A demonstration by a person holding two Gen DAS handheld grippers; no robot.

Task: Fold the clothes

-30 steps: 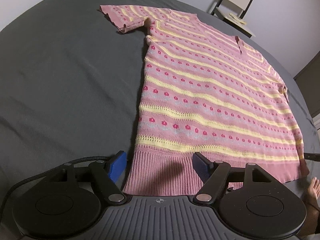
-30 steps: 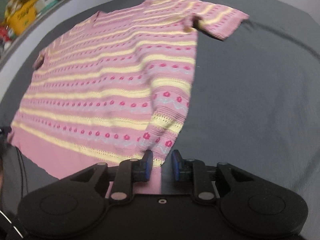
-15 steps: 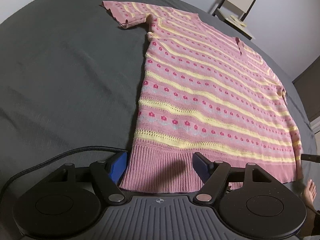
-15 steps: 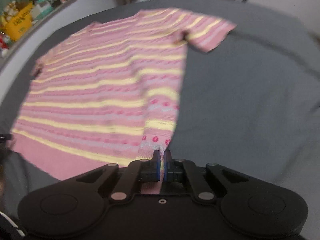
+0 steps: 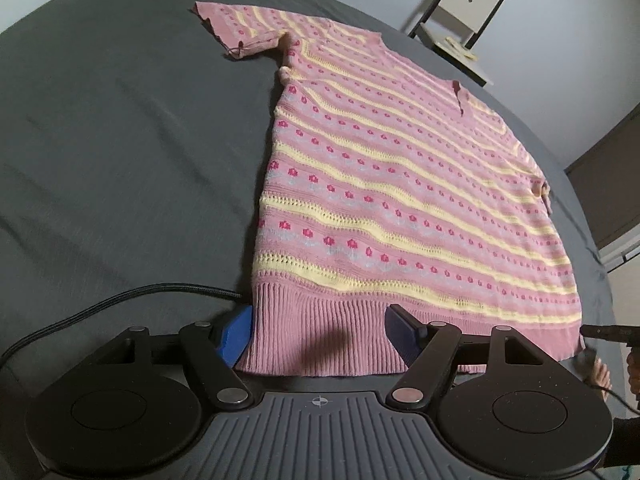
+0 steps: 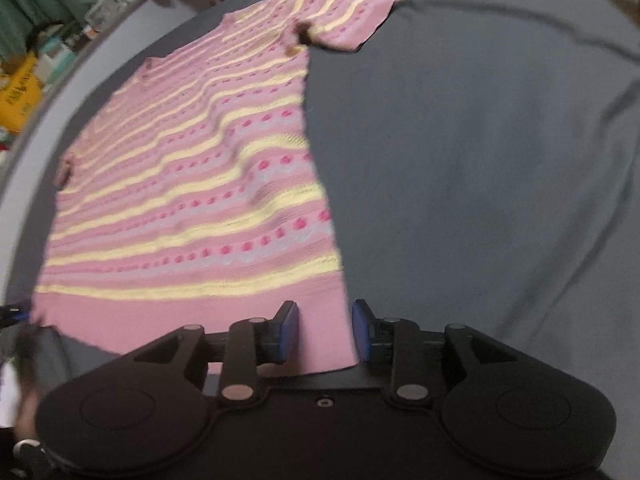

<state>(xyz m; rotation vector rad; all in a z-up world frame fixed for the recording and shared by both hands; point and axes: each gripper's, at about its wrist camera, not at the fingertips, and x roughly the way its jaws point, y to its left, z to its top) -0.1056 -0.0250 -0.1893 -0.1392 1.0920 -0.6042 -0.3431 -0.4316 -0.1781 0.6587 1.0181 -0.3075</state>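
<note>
Lying flat and unfolded on the dark sheet (image 5: 120,140), the top (image 5: 400,200) awaits every fold: left gripper (image 5: 320,334) gapes wide astride its hem corner, right gripper (image 6: 325,332) opening, gripping nothing.

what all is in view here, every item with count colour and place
sweater: one, pink with yellow stripes and red dots, spread flat on the cover, ribbed hem nearest the grippers
cover: one, dark grey, under the sweater
chair: one, pale with dark frame, beyond the far edge in the left wrist view
cable: one, black, on the cover by the hem
clutter: blurred yellow and green items, far left in the right wrist view
left gripper: black with blue pads, jaws open over a hem corner
right gripper: black with blue pads, jaws opening, other hem corner between them
</note>
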